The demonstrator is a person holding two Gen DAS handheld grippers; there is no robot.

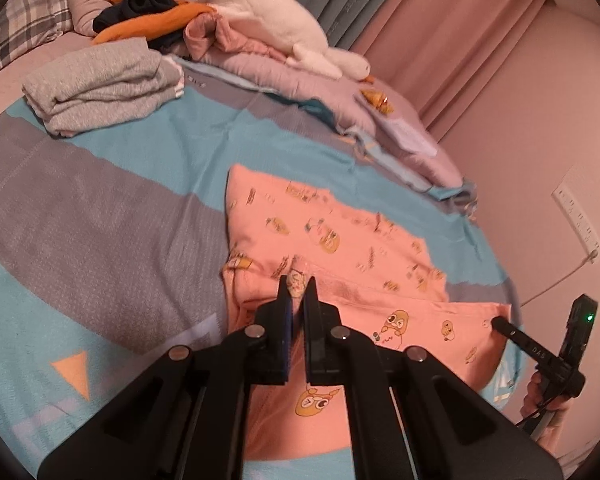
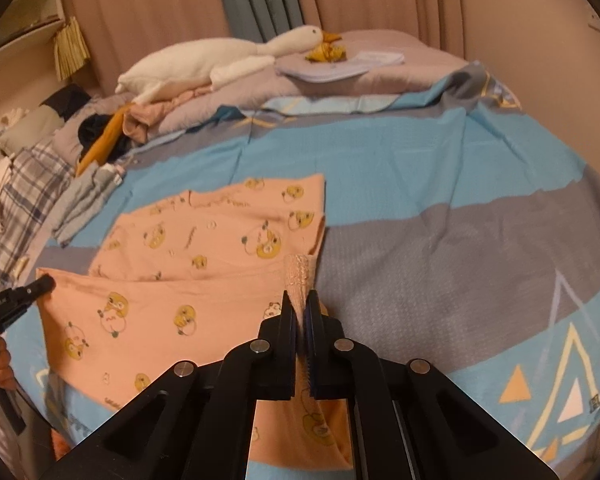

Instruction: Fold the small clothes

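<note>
— So, both tongs have the same edge, yes? The left gripper (image 1: 298,286) is clenched on a pinch of the pink garment (image 1: 332,240), and the right gripper (image 2: 299,300) is clamped on a ribbed bit of that hem.

— Right. Neither is released; cloth is squeezed between the fingers of each, and the near edge hangs slack between the two of them.

— Where's the rest of it?

— Straight ahead of both, lying on the blue-and-grey bedspread (image 1: 112,200). The lifted edge runs crosswise, from one gripper over to the other, and the flat part stretches away from the tips toward the plush goose (image 2: 220,62).

— Which hand is nearer to it?

— Neither, as far as I can judge. They sit about level, one at each end of that near edge.

— Then the fold goes forward?

— I'd say so: carry the held edge away from the person, over the flat part. Both must travel together, or it lands skewed.

— And the grey folded stack (image 1: 100,88)?

— Well beyond and left of the left gripper. Out of the way.
</note>
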